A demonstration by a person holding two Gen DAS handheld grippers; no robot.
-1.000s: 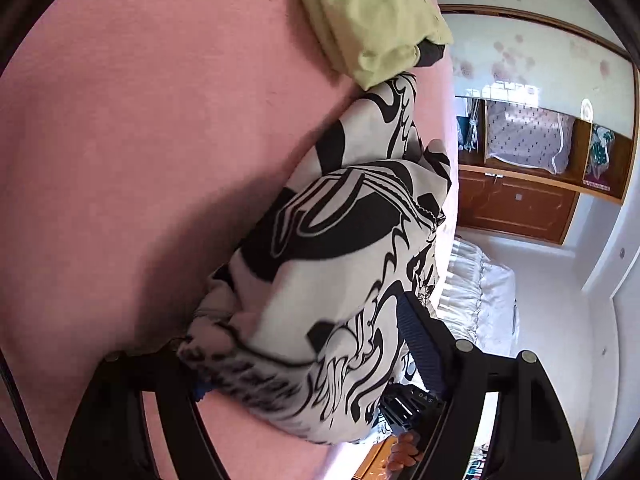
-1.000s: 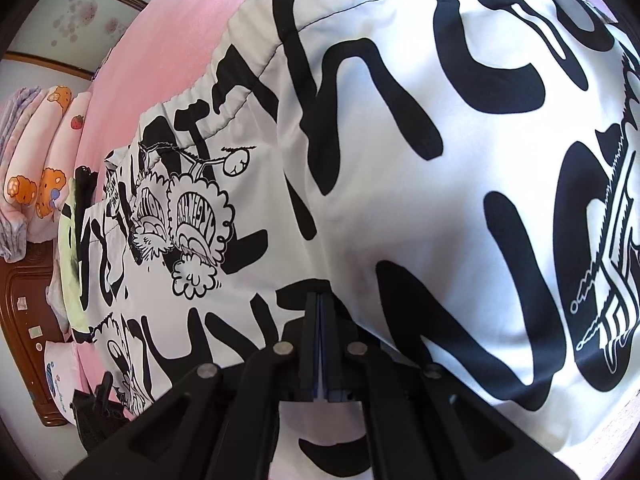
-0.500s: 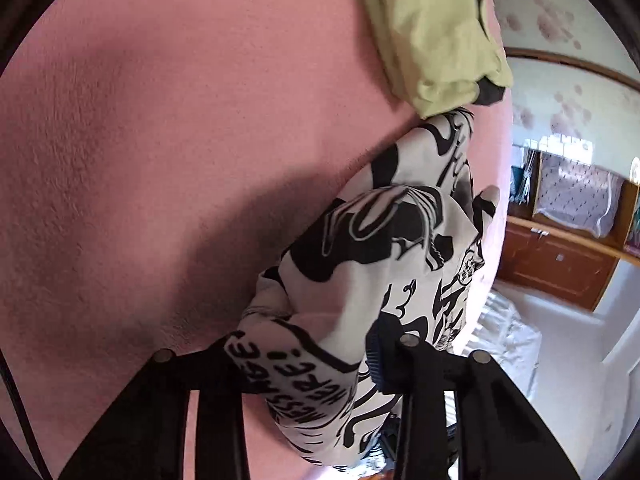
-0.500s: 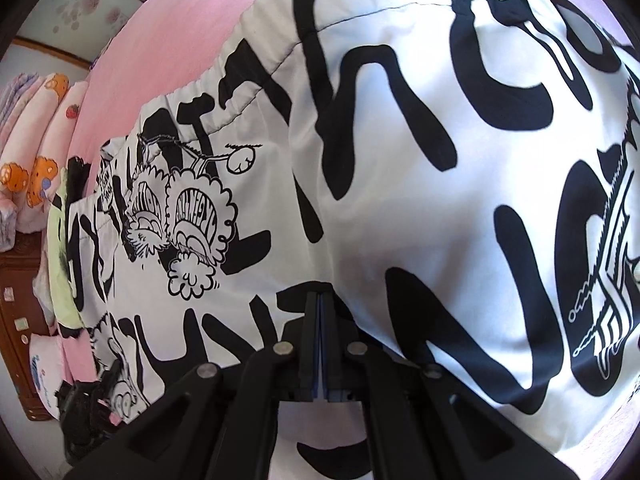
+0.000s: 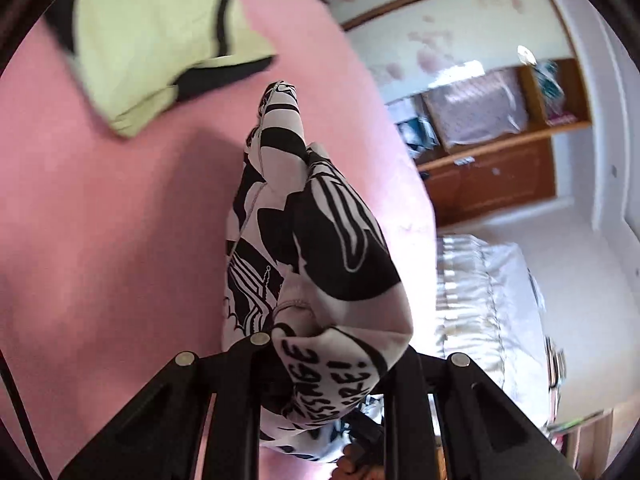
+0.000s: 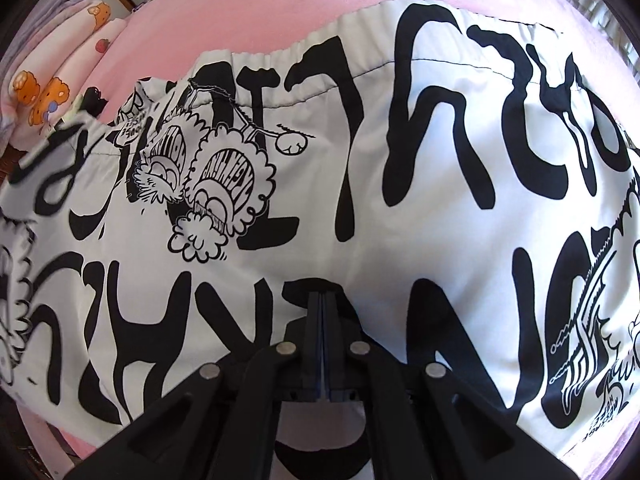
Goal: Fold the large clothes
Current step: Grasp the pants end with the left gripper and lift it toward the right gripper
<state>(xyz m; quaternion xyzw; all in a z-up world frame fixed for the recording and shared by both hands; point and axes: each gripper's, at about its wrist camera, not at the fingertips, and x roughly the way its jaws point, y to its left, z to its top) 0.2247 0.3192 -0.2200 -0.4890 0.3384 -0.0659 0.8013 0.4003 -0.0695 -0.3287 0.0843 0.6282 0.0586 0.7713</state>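
Observation:
A large white garment with bold black graffiti print (image 6: 400, 200) lies spread on the pink bed (image 6: 240, 8). In the left wrist view one end of the garment (image 5: 320, 240) hangs bunched above the pink bed (image 5: 100, 220). It is pinched in my left gripper (image 5: 332, 350), whose jaws are closing on the cloth. The fabric trails from there down to the sheet. My right gripper (image 6: 322, 300) points steeply down at the middle of the spread garment. Its pads are shut together with nothing visible between them. I cannot tell whether its tips touch the cloth.
A folded yellow-green garment with black trim (image 5: 152, 40) lies further along the bed. Cartoon-print pillows (image 6: 48, 88) are stacked at the bed's far corner. Beyond the bed edge are a wooden cabinet (image 5: 492, 176) and white frilled bedding (image 5: 480, 300).
My left gripper's jaws narrowed onto the garment's edge and lifted it off the bed while rolling. The right gripper stayed shut and shifted a little over the spread cloth.

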